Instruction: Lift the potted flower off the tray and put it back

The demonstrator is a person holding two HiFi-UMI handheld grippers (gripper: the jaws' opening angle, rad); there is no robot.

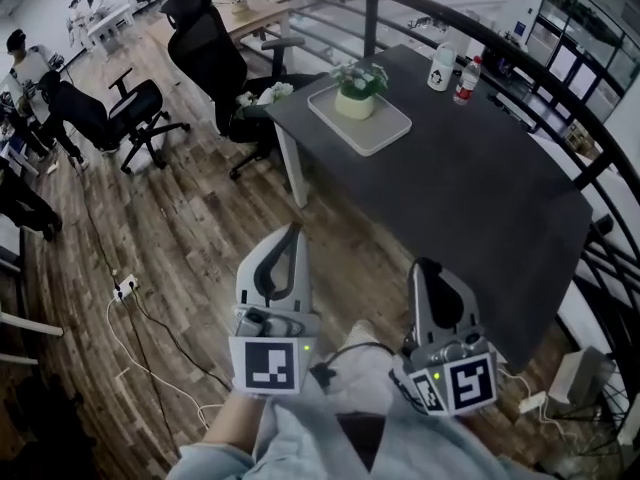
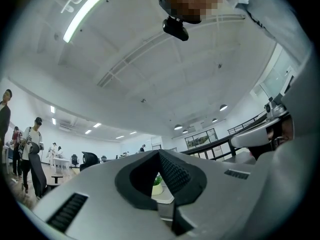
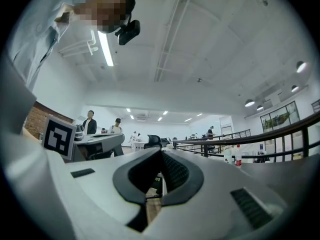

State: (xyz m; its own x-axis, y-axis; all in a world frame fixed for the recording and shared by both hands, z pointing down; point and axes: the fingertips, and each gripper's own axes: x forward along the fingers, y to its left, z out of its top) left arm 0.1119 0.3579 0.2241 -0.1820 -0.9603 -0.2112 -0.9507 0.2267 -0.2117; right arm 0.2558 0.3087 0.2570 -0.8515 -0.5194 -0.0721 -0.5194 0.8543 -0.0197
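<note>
At lower centre the grey left gripper [image 1: 293, 233] and grey right gripper [image 1: 425, 268] are clenched empty, while the cream-potted flower [image 1: 357, 90] is seen on the white square tray [image 1: 380, 131] at upper centre.

Head cam sits above and behind both sets of jaws, looking steeply down. I see the left gripper [image 1: 293, 230] and right gripper [image 1: 425, 265] close up, desk [image 1: 470, 168] well ahead of the jaws. Left gripper cam looks along its jaws, tilted up, mostly ceiling. Far past the tips is the potted flower [image 2: 157, 184], also in head view. Right gripper cam looks level; the bottle [image 3: 238, 155] right of its jaws is shared too.
</note>
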